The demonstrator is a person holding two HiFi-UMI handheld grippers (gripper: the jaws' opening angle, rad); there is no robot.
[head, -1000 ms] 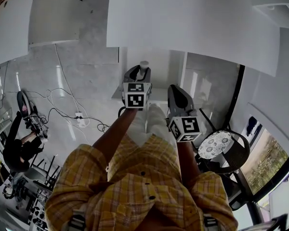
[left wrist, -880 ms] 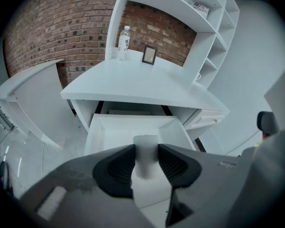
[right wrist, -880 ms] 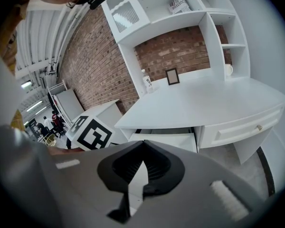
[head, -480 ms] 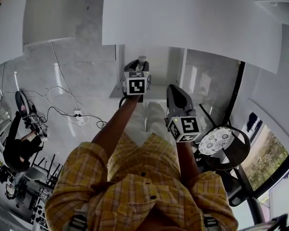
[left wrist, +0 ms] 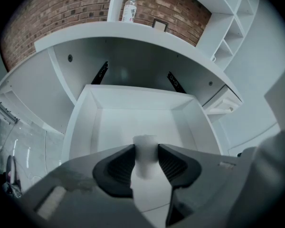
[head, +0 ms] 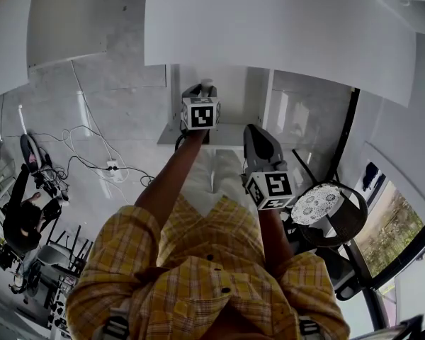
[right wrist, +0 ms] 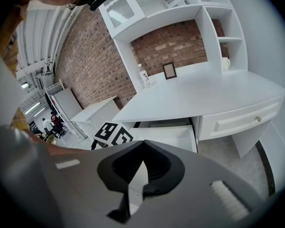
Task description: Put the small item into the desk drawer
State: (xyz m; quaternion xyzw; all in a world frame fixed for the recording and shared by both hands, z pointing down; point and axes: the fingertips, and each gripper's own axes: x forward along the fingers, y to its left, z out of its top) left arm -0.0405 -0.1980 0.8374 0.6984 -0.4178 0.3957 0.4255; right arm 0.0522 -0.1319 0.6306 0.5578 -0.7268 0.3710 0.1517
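The small item [left wrist: 145, 156] is a short white cylinder, and my left gripper [left wrist: 146, 151] is shut on it, both dark pads pressing its sides. It hangs over the open, bare desk drawer [left wrist: 85, 127]. In the head view the left gripper [head: 202, 92] reaches out under the white desk top [head: 269, 27], the small item [head: 207, 83] poking out above its marker cube, with the drawer [head: 230, 134] just below. My right gripper [head: 256, 139] is held back to the right, nearer my body. The right gripper [right wrist: 142, 148] is shut on nothing and looks at the drawer [right wrist: 173, 136] from the side.
A water bottle [left wrist: 129, 8] and a small picture frame [left wrist: 158, 24] stand on the desk top. A closed drawer [right wrist: 242, 120] lies right of the open one. A chair with a patterned cushion [head: 320, 210] stands at my right. Cables [head: 92, 154] run over the floor at left.
My left gripper has moved forward with the small item, further over the open drawer. The right gripper has hardly shifted.
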